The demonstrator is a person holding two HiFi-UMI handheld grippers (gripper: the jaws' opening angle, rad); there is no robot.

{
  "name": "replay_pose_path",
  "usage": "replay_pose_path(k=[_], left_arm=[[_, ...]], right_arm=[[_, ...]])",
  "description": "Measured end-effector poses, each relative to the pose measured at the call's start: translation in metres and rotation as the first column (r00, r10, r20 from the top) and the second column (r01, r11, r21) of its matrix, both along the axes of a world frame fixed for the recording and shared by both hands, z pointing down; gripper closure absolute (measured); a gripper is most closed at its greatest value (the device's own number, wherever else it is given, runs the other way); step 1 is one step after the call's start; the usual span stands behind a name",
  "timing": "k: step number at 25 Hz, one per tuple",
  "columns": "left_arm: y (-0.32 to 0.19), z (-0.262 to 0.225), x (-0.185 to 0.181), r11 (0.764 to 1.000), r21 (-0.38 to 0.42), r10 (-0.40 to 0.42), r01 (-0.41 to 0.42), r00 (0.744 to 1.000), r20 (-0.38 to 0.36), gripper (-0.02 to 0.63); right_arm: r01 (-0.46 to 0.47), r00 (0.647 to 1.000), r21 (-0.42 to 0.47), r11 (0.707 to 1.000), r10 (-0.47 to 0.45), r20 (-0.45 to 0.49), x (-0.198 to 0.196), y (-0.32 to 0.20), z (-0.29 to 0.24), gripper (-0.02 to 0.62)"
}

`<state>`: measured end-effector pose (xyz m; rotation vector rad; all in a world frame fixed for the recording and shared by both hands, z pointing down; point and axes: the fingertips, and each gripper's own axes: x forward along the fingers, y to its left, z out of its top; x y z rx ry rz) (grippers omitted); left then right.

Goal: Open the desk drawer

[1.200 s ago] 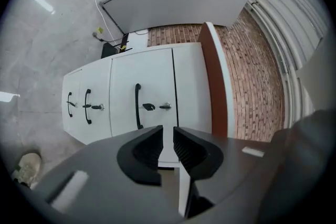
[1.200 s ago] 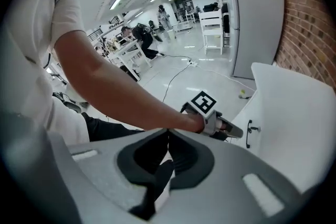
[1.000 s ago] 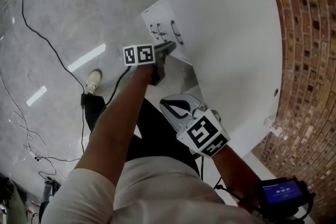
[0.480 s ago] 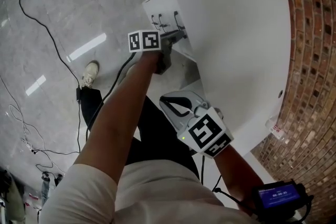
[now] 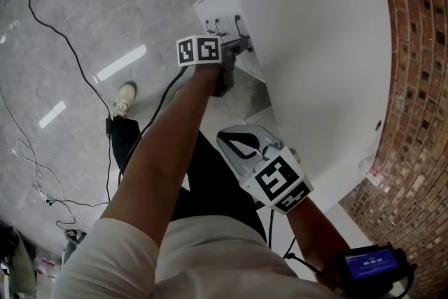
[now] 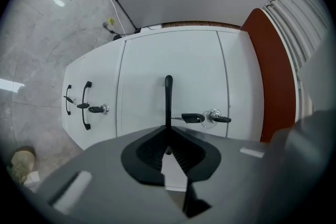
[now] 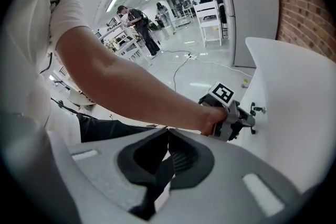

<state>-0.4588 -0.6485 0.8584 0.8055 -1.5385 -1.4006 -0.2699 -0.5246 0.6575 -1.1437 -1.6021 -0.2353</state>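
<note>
Desk drawer (image 6: 173, 60): flat white front, set under the white desktop (image 5: 322, 45). Black bar handle (image 6: 168, 94); keyed lock (image 6: 214, 116) just beside it. Left gripper (image 6: 168, 134): jaws clamped narrow on the handle. Right gripper (image 7: 166, 136): jaws together, empty, near the desktop edge.

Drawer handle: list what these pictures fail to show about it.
- Left gripper view: the handle runs into the left tool, which hides its lower end.
- Head view: that tool covers the handle.
- Drawer: no view shows how far it is open.

Brick wall (image 5: 420, 45) flanks glossy grey floor (image 5: 84, 3) strewn with cables (image 5: 67, 47).
</note>
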Motion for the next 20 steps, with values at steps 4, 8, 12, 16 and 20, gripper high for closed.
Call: replay_pose_path(k=[4, 8, 12, 16, 20], left_arm=[[0.007, 0.000, 0.005, 1.000, -0.016, 0.014, -0.014, 1.000, 0.002, 0.583], [0.022, 0.000, 0.016, 0.999, -0.024, 0.022, -0.022, 1.000, -0.008, 0.583], [0.041, -0.001, 0.029, 0.999, -0.036, 0.020, -0.020, 1.000, -0.019, 0.583], [0.062, -0.002, 0.041, 0.998, -0.050, 0.033, -0.034, 0.999, -0.027, 0.583], [0.082, -0.001, 0.053, 0.997, -0.059, 0.045, -0.047, 0.999, -0.029, 0.583]], right_arm=[[-0.009, 1.000, -0.011, 1.000, 0.009, 0.002, -0.002, 0.003, -0.003, 0.592], [-0.015, 1.000, -0.013, 1.000, 0.015, 0.003, -0.003, 0.010, -0.006, 0.592], [-0.011, 1.000, -0.021, 1.000, 0.011, 0.001, -0.004, 0.022, -0.010, 0.592], [0.001, 1.000, -0.030, 1.000, -0.001, 0.004, -0.005, 0.040, -0.014, 0.592], [0.015, 1.000, -0.040, 0.999, -0.015, 0.001, -0.003, 0.056, -0.016, 0.592]])
